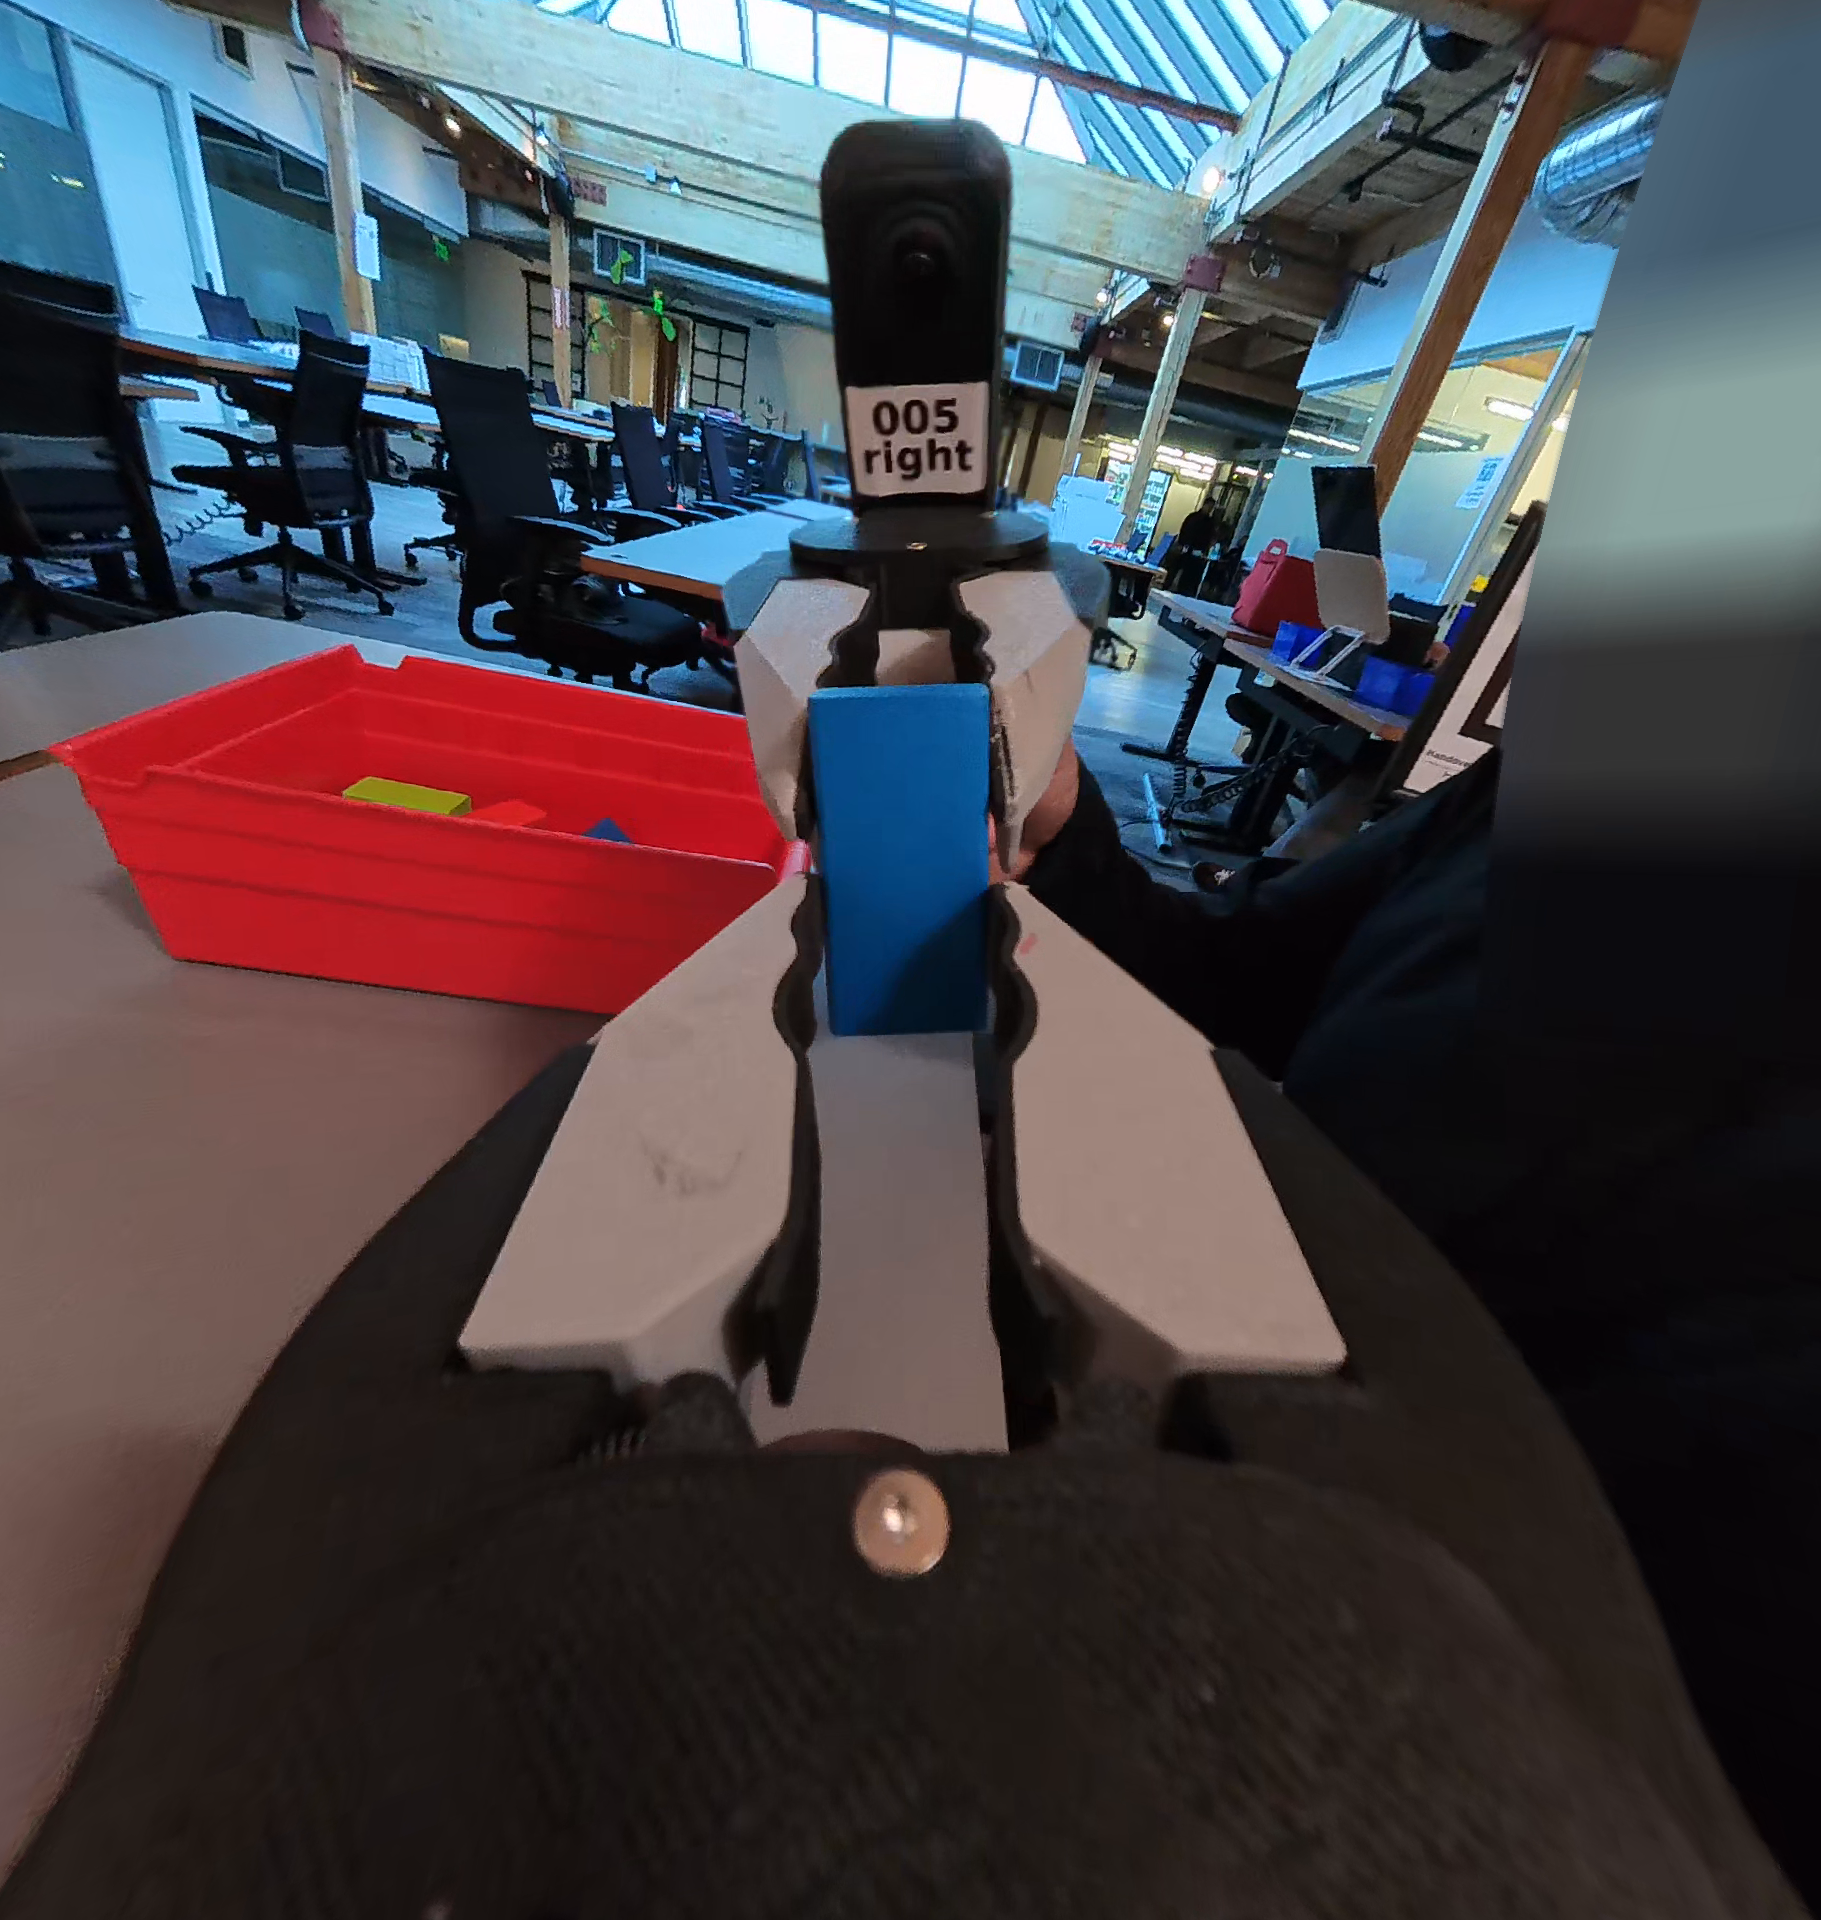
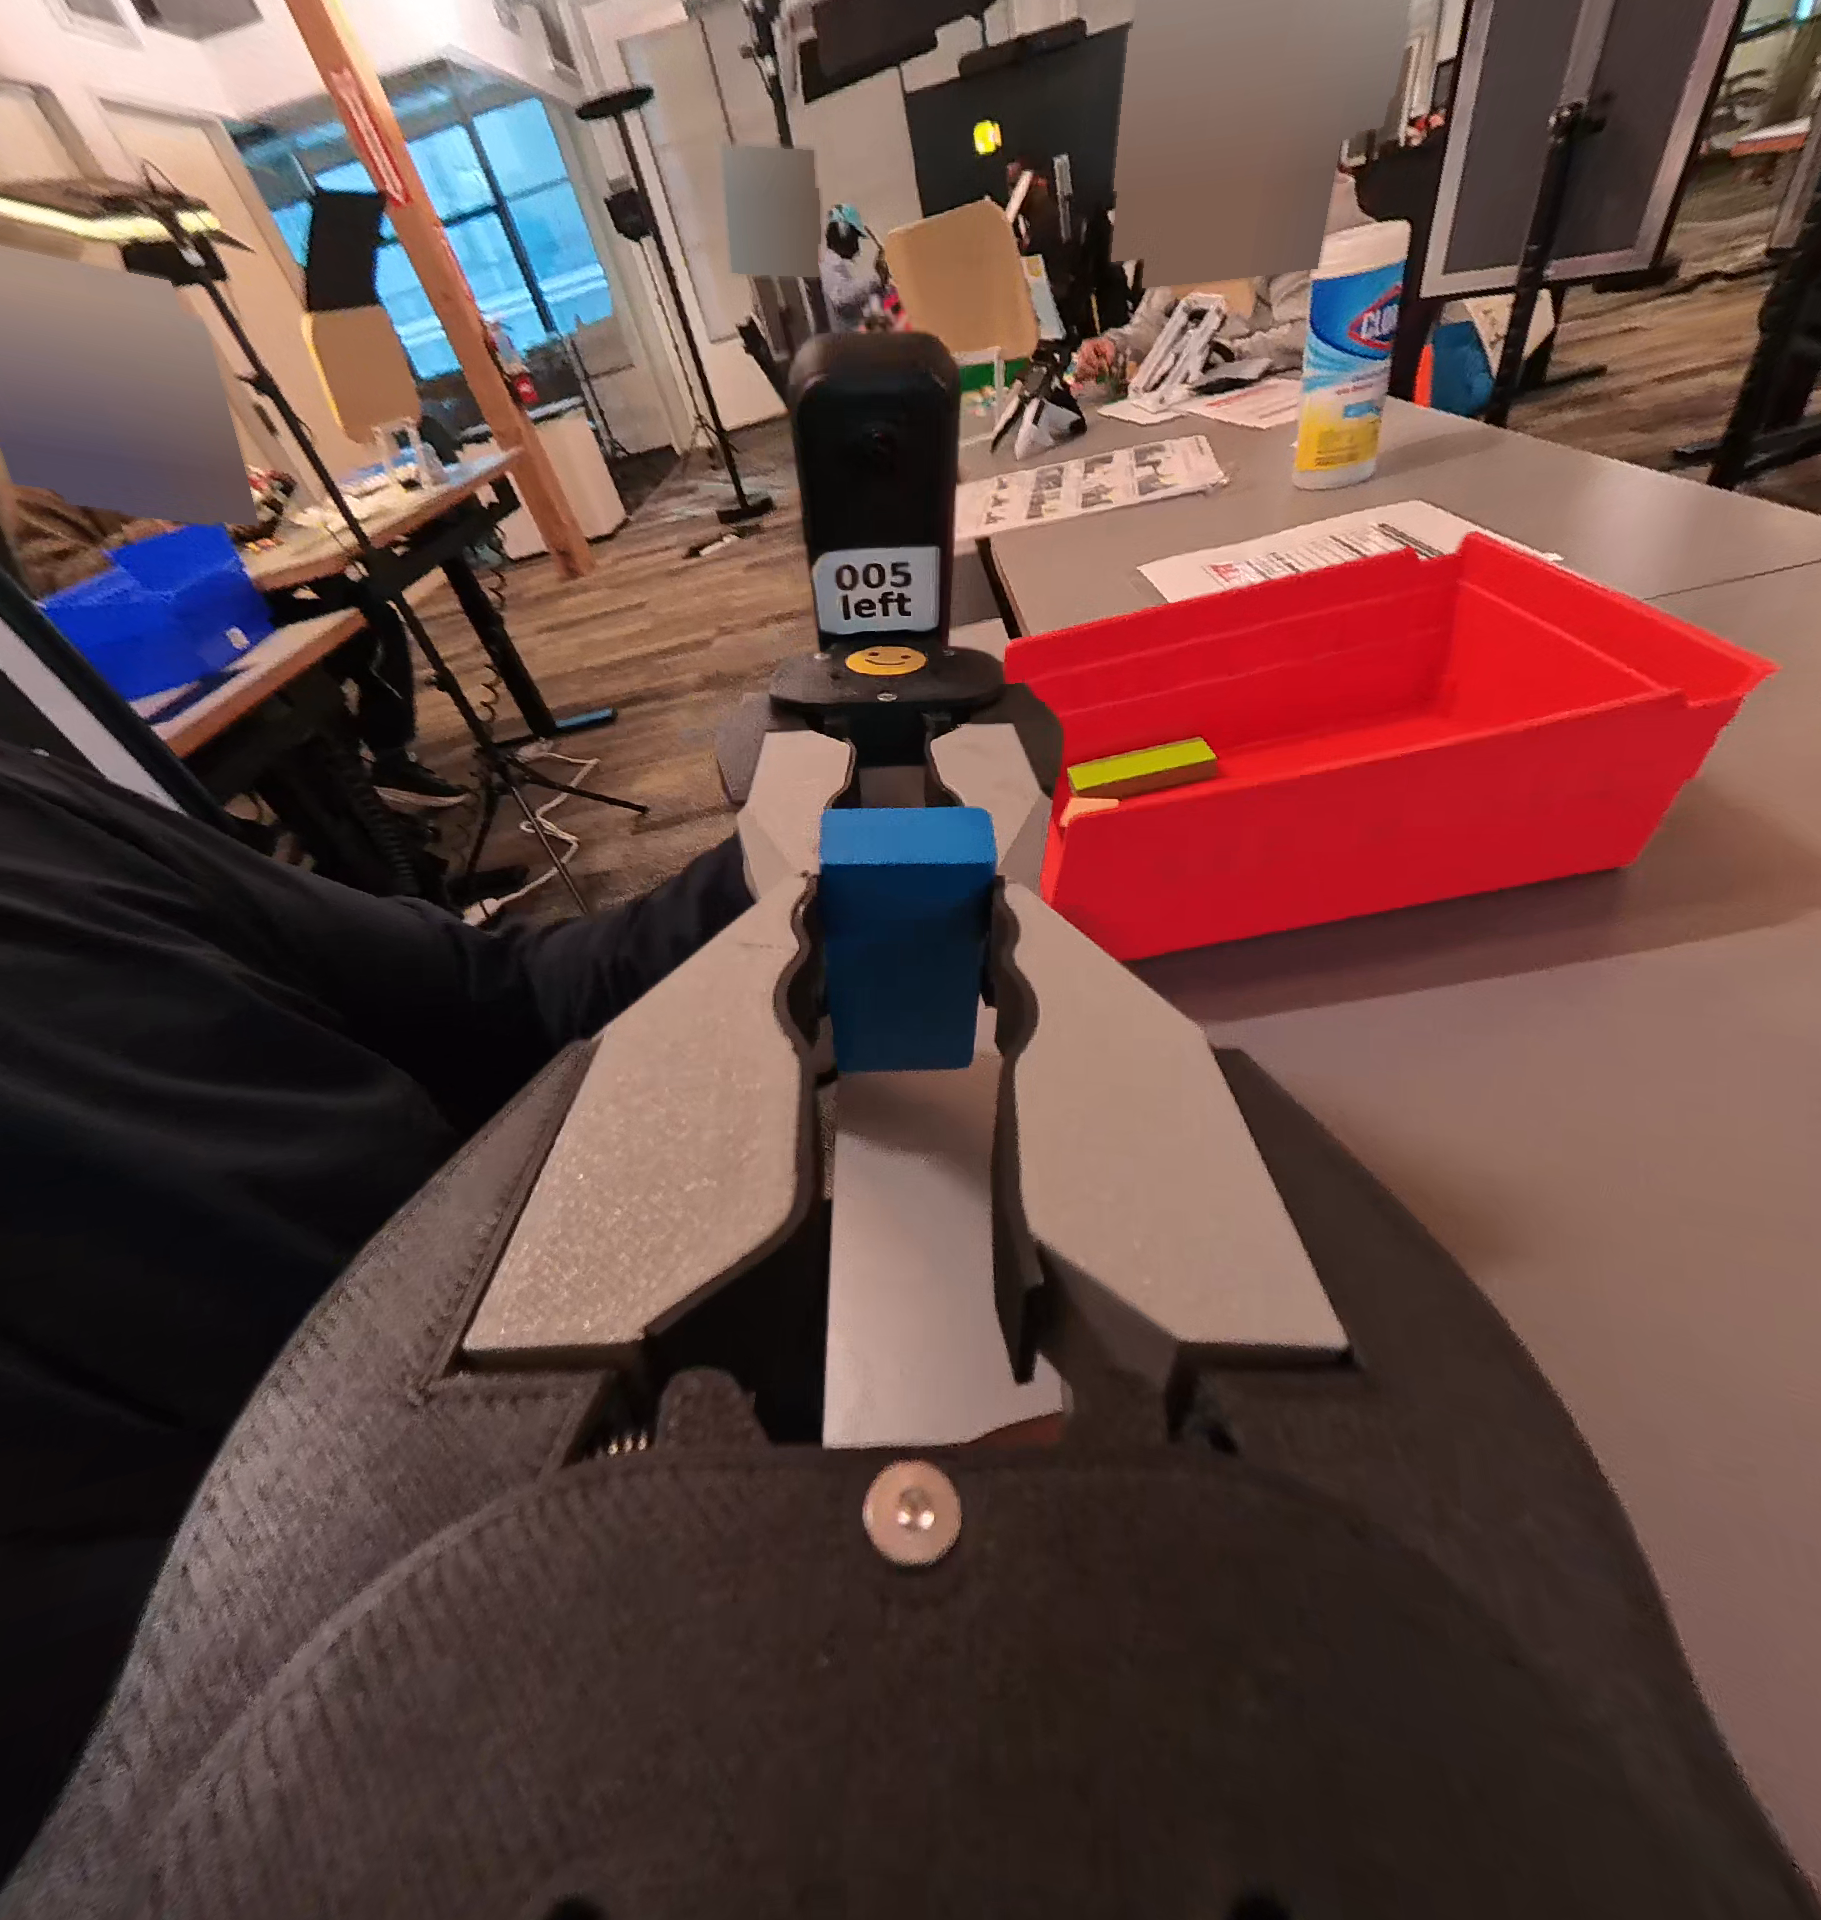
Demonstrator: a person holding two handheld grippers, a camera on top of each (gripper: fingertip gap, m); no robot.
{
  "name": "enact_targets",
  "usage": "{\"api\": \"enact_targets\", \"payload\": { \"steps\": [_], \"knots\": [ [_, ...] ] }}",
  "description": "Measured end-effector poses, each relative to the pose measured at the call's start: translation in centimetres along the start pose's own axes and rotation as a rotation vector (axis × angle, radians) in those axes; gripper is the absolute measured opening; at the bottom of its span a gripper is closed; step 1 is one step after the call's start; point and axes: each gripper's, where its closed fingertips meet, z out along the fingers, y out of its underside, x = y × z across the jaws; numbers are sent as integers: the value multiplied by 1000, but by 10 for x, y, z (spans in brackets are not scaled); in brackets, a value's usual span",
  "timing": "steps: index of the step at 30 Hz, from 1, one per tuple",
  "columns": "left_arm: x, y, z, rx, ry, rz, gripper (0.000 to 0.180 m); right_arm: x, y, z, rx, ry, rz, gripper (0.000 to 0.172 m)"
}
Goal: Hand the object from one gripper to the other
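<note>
**Open office, grey table [image 2: 1508, 1143]: blue block mid-handover beside the red bin [image 2: 1405, 831]**

You held the blue block [image 1: 901, 852] in the air above the table's near edge, its long axis running straight from one tool to the other. Your left tool [image 1: 901, 966] was clenched on the end nearer it, and your right tool [image 2: 901, 966] on the opposite end, pads flush on the flat sides. It looked rigid, light and smooth-painted; those flat side faces were the place to grip.
</note>
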Motion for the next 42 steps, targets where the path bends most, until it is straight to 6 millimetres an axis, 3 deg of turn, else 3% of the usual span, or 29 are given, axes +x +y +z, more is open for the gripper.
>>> {"api": "enact_targets", "payload": {
  "steps": [3,6,8,11,13,15,18,20,22,26,29,32,35,38,40,42],
  "knots": [
    [-15,5,-3,-6,-66,-21,27,14,4,-1,-53,76,-1,28],
    [-15,2,-12,10,-59,-29,25,20,-4,-19,-56,120,-18,28],
    [-17,1,-18,-16,-87,-26,26,33,-7,-48,-97,226,-64,28],
    [-35,6,-32,-88,-229,33,25,73,3,-119,-273,486,-128,28],
    [-43,11,-38,-131,-283,43,25,113,27,-181,-474,743,-140,28],
    [-47,14,-41,-160,-312,43,25,132,70,-231,-721,851,-79,28],
    [-48,16,-43,-189,-336,62,25,134,135,-259,-984,780,5,29],
    [-48,15,-44,-193,-352,79,25,133,168,-263,-1103,719,28,29],
    [-46,14,-45,-192,-349,79,25,132,187,-259,-1169,660,37,29],
    [-47,14,-50,-194,-366,72,25,131,199,-232,-1197,533,-1,29],
    [-59,20,-66,-254,-451,49,25,136,204,-216,-1197,490,-6,29],
    [-82,29,-115,-364,-651,5,32,141,210,-210,-1194,485,-9,29],
    [-98,31,-188,-405,-887,-85,40,143,205,-207,-1144,514,-12,33],
    [-107,34,-263,-469,-1108,-160,44,144,183,-206,-1053,568,-55,35],
    [-110,38,-287,-520,-1141,-218,47,144,164,-204,-978,617,-86,35],
    [-115,47,-298,-616,-1132,-269,47,143,142,-197,-895,658,-130,33]
  ]
}}
